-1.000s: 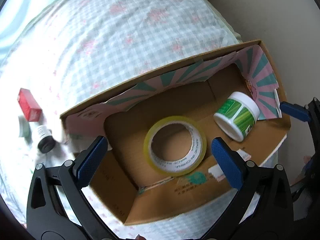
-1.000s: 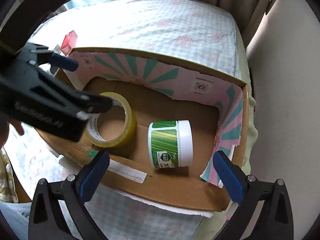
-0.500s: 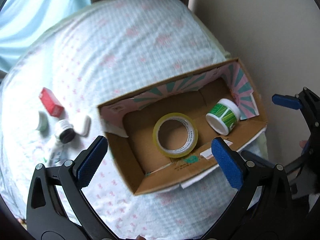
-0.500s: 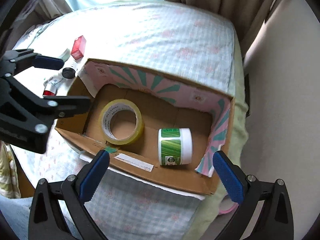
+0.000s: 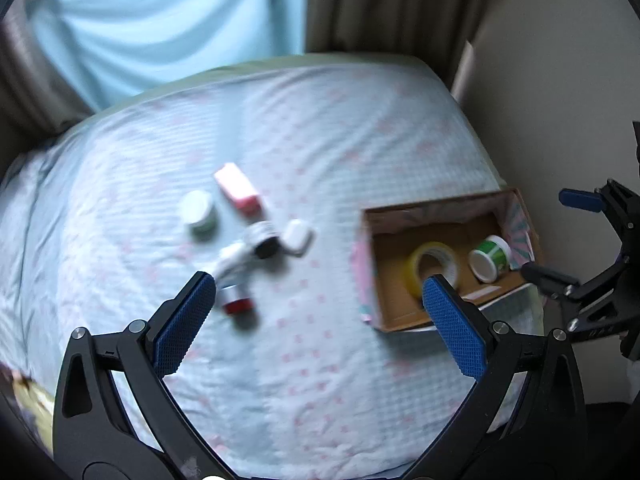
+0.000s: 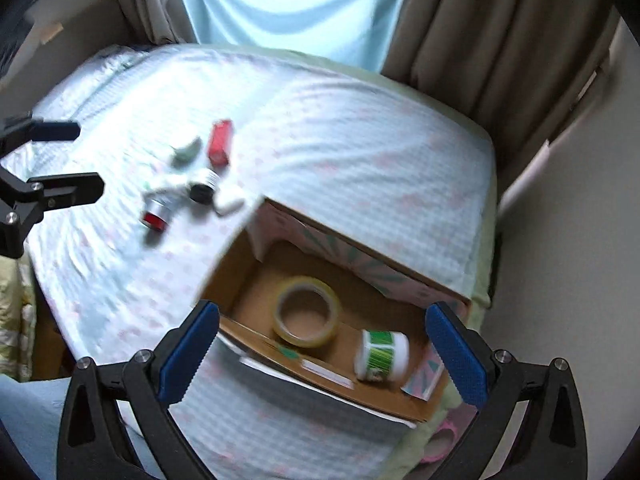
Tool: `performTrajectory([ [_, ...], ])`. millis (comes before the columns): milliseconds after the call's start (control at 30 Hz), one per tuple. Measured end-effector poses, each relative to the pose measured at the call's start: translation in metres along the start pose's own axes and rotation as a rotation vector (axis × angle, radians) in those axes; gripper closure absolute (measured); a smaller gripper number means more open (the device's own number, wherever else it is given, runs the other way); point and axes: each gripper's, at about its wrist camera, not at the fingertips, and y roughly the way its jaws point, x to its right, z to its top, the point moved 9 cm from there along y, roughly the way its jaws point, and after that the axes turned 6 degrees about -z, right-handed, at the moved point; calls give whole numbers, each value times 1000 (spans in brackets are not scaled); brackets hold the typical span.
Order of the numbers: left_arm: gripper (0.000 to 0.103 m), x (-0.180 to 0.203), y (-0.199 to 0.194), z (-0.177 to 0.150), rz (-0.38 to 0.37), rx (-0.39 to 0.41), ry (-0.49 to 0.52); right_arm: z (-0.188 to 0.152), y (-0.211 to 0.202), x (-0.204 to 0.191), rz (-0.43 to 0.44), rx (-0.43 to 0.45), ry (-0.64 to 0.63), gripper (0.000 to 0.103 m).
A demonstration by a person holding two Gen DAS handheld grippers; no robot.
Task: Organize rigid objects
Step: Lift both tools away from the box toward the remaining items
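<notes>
A cardboard box (image 5: 440, 205) (image 6: 362, 264) sits at the right edge of the bed. Inside lie a yellow tape roll (image 5: 434, 268) (image 6: 308, 316) and a green-and-white jar (image 5: 490, 258) (image 6: 382, 354) on its side. Left of the box, loose on the sheet, are a red box (image 5: 236, 188) (image 6: 220, 142), a small white-lidded jar (image 5: 199, 214), a black-capped bottle (image 5: 264, 240) (image 6: 204, 188), a white piece (image 5: 298, 236) and a red-capped tube (image 5: 236, 296) (image 6: 156, 212). My left gripper (image 5: 320, 312) (image 6: 68, 162) hangs open high above the loose items. My right gripper (image 6: 322, 344) (image 5: 564, 238) is open above the box's near side. Both are empty.
The bed has a pale checked sheet (image 5: 320, 140) with pink flowers. A beige wall (image 6: 560, 240) runs close along the box's right side. Curtains (image 6: 480, 20) hang behind the bed. A pink item (image 6: 440, 440) lies on the floor below the box.
Both grippers have risen well away from the box. The left one has swung left, so the loose items now sit ahead of it. The tape and jar stay in the box.
</notes>
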Motion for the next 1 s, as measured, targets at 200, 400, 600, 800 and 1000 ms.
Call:
performTrajectory([
  [200,0,-77,-34,-11,58,47,-48,31,-14,-38,38,2,15,0],
  [400,0,-138,-41,-16,59,55,-58,63,-28,-85,83,9,90,0],
  [600,0,-190,-33,-20,11,25,-21,87,-27,-148,112,-16,204,0],
  [800,0,-235,-19,-10,-42,8,71,100,-11,-204,97,-49,321,0],
  [1000,0,-268,28,10,-87,-34,206,95,24,-246,41,-101,396,0],
])
